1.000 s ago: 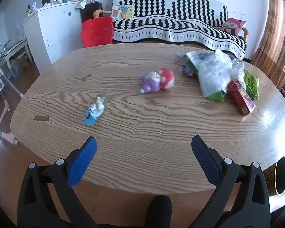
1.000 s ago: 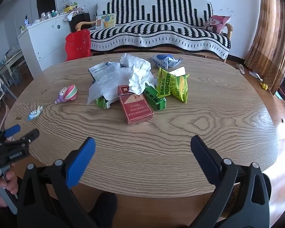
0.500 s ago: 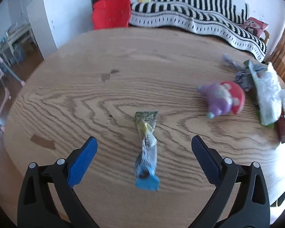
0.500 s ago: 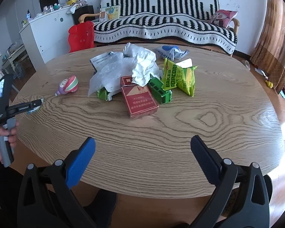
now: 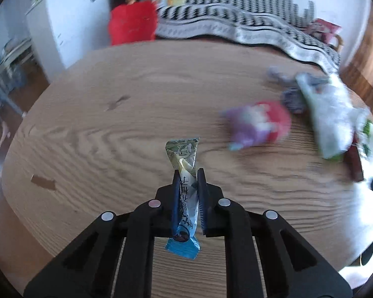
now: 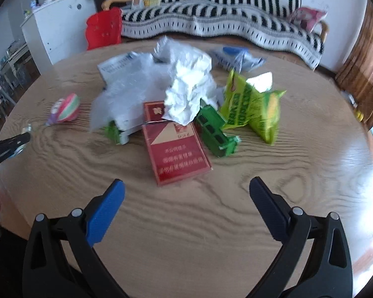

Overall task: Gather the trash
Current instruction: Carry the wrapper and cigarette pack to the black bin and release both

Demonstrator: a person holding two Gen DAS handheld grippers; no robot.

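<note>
My left gripper (image 5: 188,173) is shut on a long snack wrapper (image 5: 184,154) with a green top and blue bottom, near the table's left side. My right gripper (image 6: 186,191) stands open above bare wood, just short of a red flat box (image 6: 176,149). Behind that box lies a heap of trash: crumpled white paper (image 6: 189,94), a clear plastic bag (image 6: 129,92), a green carton (image 6: 215,131), a yellow-green popcorn bag (image 6: 251,109) and a blue-white wrapper (image 6: 236,57). The left gripper (image 6: 24,137) shows at the right wrist view's left edge.
A pink and purple round toy (image 6: 66,109) (image 5: 256,124) lies on the oval wooden table (image 6: 211,223) left of the heap. Beyond the table are a striped sofa (image 6: 223,17), a red chair (image 6: 103,27) and a white cabinet (image 6: 62,24).
My left gripper moved in over the snack wrapper and shut on it. My right gripper moved forward and down toward the red box, still open.
</note>
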